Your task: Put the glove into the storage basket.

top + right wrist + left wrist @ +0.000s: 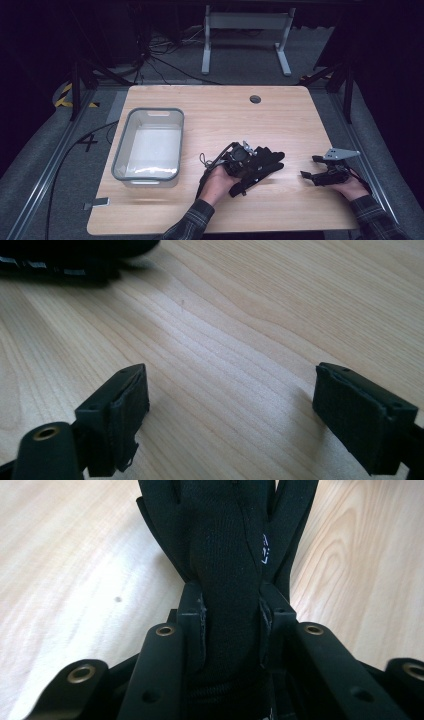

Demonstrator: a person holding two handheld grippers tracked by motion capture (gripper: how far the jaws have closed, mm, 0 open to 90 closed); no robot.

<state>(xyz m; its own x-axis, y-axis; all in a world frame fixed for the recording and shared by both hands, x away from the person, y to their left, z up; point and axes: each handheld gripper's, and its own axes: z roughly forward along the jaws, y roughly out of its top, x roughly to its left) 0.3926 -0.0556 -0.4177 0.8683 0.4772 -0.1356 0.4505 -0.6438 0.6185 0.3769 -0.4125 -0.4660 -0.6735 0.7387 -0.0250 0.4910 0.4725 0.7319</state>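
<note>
A black fabric glove (267,161) lies right of the table's middle, its fingers pointing right. My left gripper (250,167) is shut on it, held in a hand that comes in from the bottom. In the left gripper view the glove (230,555) runs up between the two pads (196,625), which press on its sides. My right gripper (309,166) rests low at the table's right side, pointing left, apart from the glove. In the right gripper view its jaws (230,405) stand wide open over bare wood, and a dark shape (60,260) lies at the top left.
A clear grey-rimmed plastic bin (120,150) stands on the left part of the wooden table (225,110). A round cable hole (255,99) sits near the far edge. Plaid sleeves come in at the front edge.
</note>
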